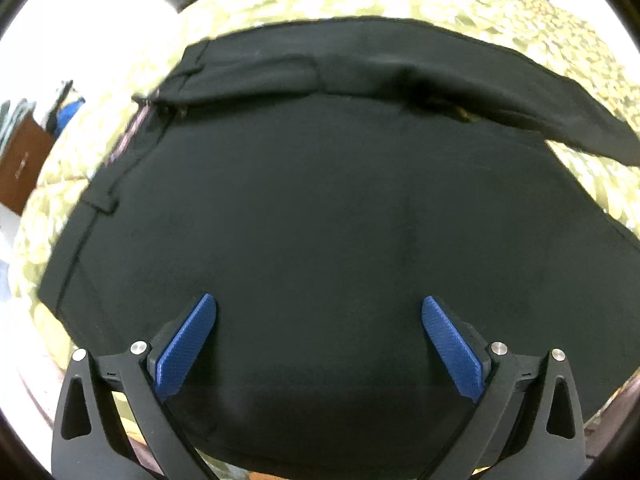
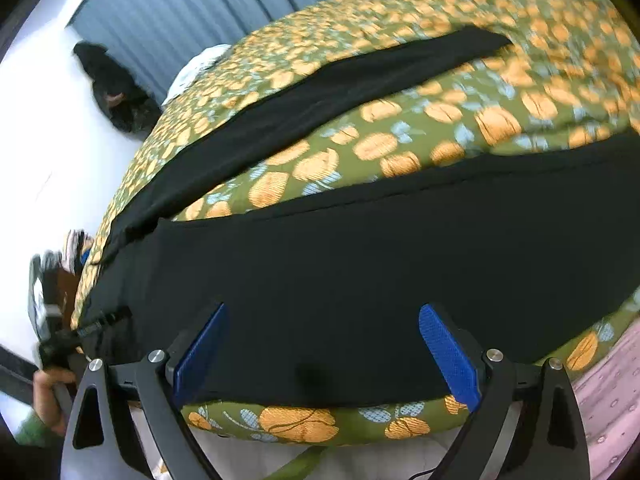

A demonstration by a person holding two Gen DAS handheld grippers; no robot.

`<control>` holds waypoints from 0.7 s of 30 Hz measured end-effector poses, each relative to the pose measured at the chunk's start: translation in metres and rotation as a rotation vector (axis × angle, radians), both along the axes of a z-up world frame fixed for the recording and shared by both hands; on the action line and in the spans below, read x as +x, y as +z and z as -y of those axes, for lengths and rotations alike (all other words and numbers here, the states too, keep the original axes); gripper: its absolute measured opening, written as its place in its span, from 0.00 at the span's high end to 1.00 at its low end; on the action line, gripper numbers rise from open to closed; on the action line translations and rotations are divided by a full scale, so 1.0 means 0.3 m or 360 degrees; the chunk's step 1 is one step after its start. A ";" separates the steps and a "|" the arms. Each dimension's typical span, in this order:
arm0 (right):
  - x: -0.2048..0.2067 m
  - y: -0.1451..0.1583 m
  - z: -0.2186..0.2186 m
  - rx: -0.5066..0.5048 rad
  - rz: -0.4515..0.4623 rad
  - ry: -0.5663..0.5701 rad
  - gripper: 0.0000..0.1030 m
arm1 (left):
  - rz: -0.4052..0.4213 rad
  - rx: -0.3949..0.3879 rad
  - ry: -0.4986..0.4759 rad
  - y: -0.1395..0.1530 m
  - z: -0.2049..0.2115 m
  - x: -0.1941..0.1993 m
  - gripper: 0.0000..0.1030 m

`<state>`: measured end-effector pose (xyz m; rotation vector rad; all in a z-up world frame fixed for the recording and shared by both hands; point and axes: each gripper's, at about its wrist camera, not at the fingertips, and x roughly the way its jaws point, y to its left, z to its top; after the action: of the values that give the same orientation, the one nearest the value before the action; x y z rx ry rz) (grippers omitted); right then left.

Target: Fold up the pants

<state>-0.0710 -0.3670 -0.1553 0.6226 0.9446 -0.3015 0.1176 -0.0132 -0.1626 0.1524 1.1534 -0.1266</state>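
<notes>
Black pants (image 1: 320, 208) lie spread on a green bedcover with an orange pattern (image 2: 460, 116). In the left wrist view the waistband with its belt loops runs down the left side, and one leg (image 1: 500, 92) stretches off to the upper right. My left gripper (image 1: 319, 308) hovers open over the seat area, nothing between its blue pads. In the right wrist view the two legs (image 2: 360, 264) lie apart in a V, the far leg (image 2: 320, 96) reaching toward the upper right. My right gripper (image 2: 322, 316) is open above the near leg, close to the bed's front edge.
A person's hand (image 2: 48, 384) holds the other gripper at the lower left of the right wrist view. A blue curtain (image 2: 192, 12) and a dark bundle (image 2: 116, 88) lie beyond the bed. A pink sheet (image 2: 608, 392) shows at the lower right. Brown furniture (image 1: 24, 160) stands left.
</notes>
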 end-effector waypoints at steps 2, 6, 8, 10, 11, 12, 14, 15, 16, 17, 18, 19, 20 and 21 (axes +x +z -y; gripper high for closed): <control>-0.021 -0.036 0.043 0.0045 -0.0066 -0.0102 0.08 | 0.0010 0.0012 -0.0006 0.006 0.001 -0.005 0.00; -0.051 -0.050 0.081 0.0118 -0.0051 -0.0185 0.08 | 0.0027 -0.0012 0.0012 0.032 0.006 0.001 0.01; -0.041 -0.043 0.070 0.0086 -0.0060 -0.0159 0.08 | 0.0065 -0.0053 0.0014 0.065 0.014 0.014 0.01; -0.025 -0.033 0.051 0.0057 -0.0059 -0.0113 0.08 | 0.0126 -0.0072 -0.0003 0.108 0.035 0.052 0.01; -0.017 -0.028 0.044 0.0042 -0.0059 -0.0093 0.08 | 0.0157 -0.0077 -0.0014 0.130 0.047 0.085 0.01; -0.002 -0.022 0.035 0.0023 -0.0059 -0.0068 0.08 | 0.0185 -0.0078 -0.0018 0.152 0.060 0.122 0.01; 0.040 -0.004 0.018 -0.0019 -0.0051 -0.0001 0.08 | 0.0251 -0.0097 -0.0004 0.202 0.082 0.201 0.01; 0.070 0.010 0.012 -0.0042 -0.0036 0.0037 0.08 | 0.0286 -0.0112 0.0004 0.222 0.090 0.243 0.01; 0.104 0.026 0.007 -0.0062 -0.0015 0.0072 0.08 | 0.0326 -0.0119 0.0015 0.241 0.102 0.287 0.01; 0.144 0.044 0.005 -0.0080 0.0010 0.0108 0.08 | 0.0364 -0.0111 0.0028 0.251 0.113 0.336 0.01; 0.179 0.061 0.001 -0.0095 0.0034 0.0139 0.08 | 0.0388 -0.0100 0.0040 0.255 0.122 0.373 0.01; 0.222 0.083 -0.005 -0.0119 0.0065 0.0179 0.08 | 0.0398 -0.0089 0.0054 0.254 0.128 0.414 0.01; 0.276 0.114 -0.012 -0.0160 0.0105 0.0228 0.08 | 0.0391 -0.0084 0.0072 0.243 0.134 0.455 0.01; 0.330 0.143 -0.021 -0.0211 0.0143 0.0276 0.08 | 0.0374 -0.0087 0.0096 0.226 0.138 0.496 0.01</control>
<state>0.0278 -0.3606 -0.1123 0.4261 0.8780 -0.1781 0.2665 -0.0546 -0.0947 0.0816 0.9186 -0.0844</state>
